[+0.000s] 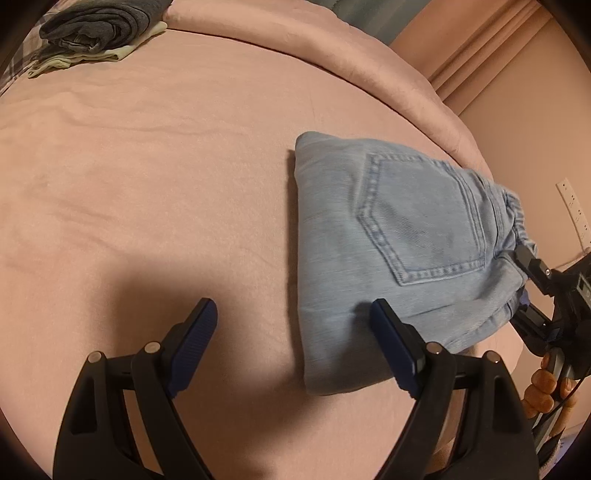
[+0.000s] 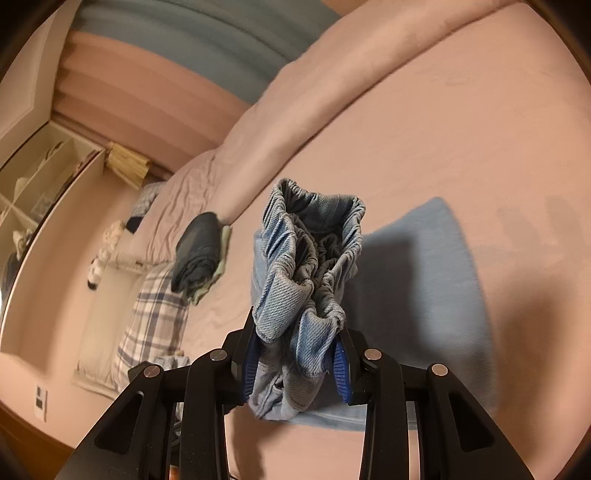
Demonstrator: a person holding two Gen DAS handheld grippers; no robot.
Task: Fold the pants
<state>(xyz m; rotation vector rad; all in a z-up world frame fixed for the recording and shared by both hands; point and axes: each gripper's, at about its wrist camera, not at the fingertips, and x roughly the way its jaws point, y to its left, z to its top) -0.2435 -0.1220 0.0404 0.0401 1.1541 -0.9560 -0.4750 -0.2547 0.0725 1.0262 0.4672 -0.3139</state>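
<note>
Light-blue jeans lie folded on the pink bed, back pocket up. My left gripper hangs open just above the bed, and its right finger sits over the jeans' near edge with nothing between the pads. My right gripper holds the far right end of the jeans. In the right wrist view the right gripper is shut on the bunched elastic waistband, which stands up off the bed. The rest of the jeans lies flat behind it.
Dark grey folded clothes rest on a pale green piece at the bed's far corner, and the grey pile also shows in the right wrist view. A plaid cloth lies beside them. A hand grips the right tool. The bed's edge runs just right of the jeans.
</note>
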